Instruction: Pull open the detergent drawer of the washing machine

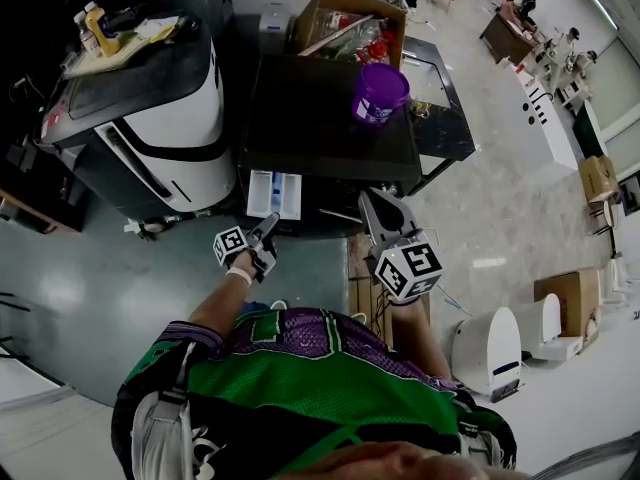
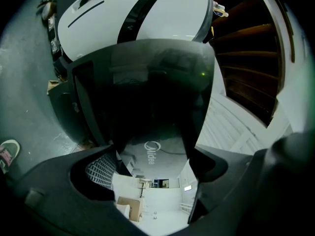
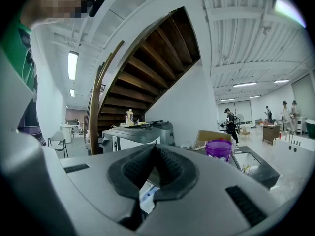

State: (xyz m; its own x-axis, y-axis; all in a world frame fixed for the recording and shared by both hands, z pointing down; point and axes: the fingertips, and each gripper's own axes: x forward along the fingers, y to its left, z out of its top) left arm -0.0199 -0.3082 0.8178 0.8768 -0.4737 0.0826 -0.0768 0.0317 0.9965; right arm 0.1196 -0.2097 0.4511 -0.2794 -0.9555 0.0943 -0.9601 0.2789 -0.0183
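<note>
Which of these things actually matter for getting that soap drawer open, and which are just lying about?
Part of the job: detergent drawer, already pulled out; black washing machine; left hand-held gripper at the drawer's front.

Just lying about: purple tub on top; cardboard box behind; bottles on the neighbouring white machine; right hand-held gripper, shut and idle.
</note>
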